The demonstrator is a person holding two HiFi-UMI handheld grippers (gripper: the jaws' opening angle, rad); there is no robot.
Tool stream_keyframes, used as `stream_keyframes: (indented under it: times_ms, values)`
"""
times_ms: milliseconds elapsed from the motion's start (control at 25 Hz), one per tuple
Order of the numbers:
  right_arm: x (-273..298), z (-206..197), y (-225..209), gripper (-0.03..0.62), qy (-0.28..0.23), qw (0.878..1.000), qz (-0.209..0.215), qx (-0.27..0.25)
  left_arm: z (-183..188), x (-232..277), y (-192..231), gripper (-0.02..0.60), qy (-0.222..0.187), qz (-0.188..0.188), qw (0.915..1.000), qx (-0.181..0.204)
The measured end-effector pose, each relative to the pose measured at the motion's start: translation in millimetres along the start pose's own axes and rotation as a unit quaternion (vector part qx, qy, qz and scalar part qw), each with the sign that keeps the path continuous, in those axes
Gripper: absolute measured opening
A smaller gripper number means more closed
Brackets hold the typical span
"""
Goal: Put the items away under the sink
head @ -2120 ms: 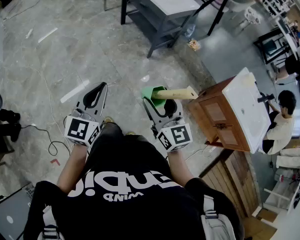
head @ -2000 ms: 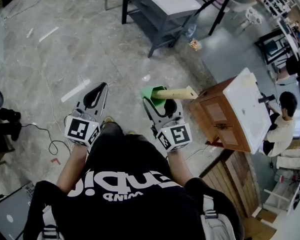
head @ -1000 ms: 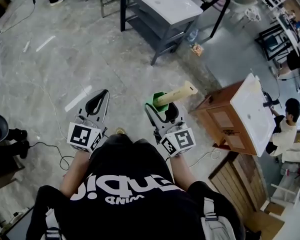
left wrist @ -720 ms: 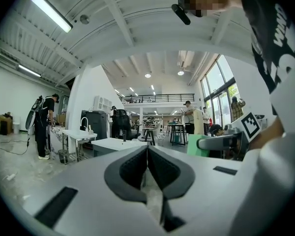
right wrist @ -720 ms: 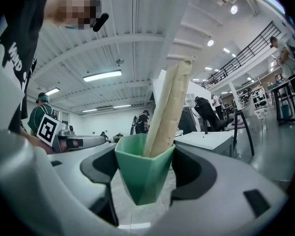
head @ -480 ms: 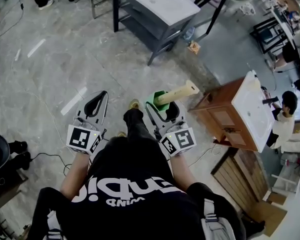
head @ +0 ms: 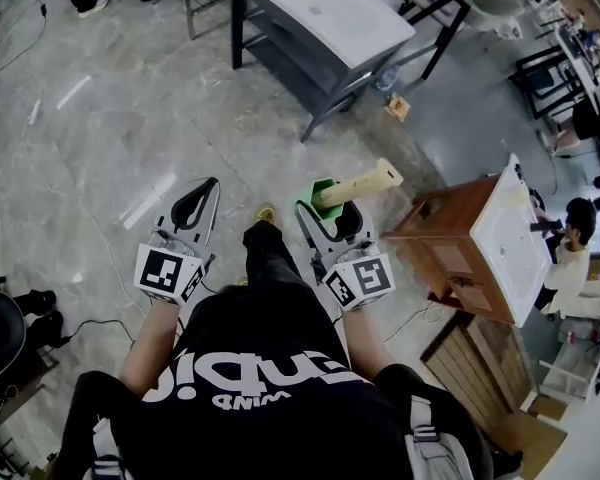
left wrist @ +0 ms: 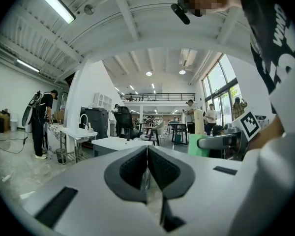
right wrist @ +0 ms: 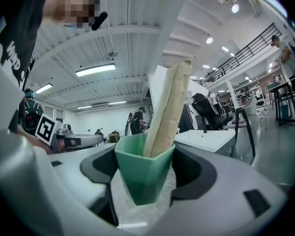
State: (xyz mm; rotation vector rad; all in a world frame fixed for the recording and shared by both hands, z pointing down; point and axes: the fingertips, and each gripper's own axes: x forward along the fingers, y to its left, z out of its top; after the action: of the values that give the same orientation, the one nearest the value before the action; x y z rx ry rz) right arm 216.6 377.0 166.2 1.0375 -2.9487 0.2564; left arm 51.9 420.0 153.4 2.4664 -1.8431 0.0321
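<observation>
Gripping a green cup (head: 320, 190), the right claw (head: 326, 208) is nearer the sink cabinet (head: 445, 230), rightward, than the closed left claw (head: 197, 200).

ahead: bare floor (head: 110, 98) | beyond: grey table (head: 320, 8) | right: wooden cabinet (head: 445, 233)

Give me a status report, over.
Left gripper shut, empty. Right gripper shut on green cup holding a beige stick. Sink cabinet off to the right.

Two grippers are counted mid-frame, the left gripper (head: 202, 190) and the right gripper (head: 325, 211), with one green cup (head: 318, 190), one pale stick (head: 358, 184), one wooden sink cabinet (head: 442, 236) at right and one grey table (head: 320, 8) at top.
</observation>
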Motion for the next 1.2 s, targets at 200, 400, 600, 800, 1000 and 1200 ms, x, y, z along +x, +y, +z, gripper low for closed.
stream_keyframes:
  times_ms: [200,400,600,800,1000,1200]
  values:
    - [43.9,8.9,-28.6,0.331,-0.001,1.0,0.005,-0.004,5.5,44.8,27.5,0.02,0.004,-0.003,1.0,0.0]
    - [88.2,23.0,-64.4,0.331,-0.001,1.0,0.007,-0.008,14.7,94.3,53.4,0.02,0.011,-0.008,0.9999,0.003]
    - [130.8,35.9,-99.4,0.331,-0.003,1.0,0.01,-0.009,25.0,147.6,78.1,0.02,0.013,-0.012,0.9998,0.009]
    - [163.9,42.2,-131.2,0.331,-0.006,1.0,0.013,-0.01,27.6,198.0,90.9,0.02,0.011,-0.012,0.9996,0.022]
    - [192.8,45.5,-157.9,0.331,-0.005,1.0,0.025,-0.009,27.5,236.5,100.5,0.02,0.007,-0.008,0.9999,0.012]
    - [225.8,47.6,-173.3,0.331,-0.006,1.0,0.029,-0.003,26.6,261.1,122.9,0.02,0.012,-0.008,0.9998,0.013]
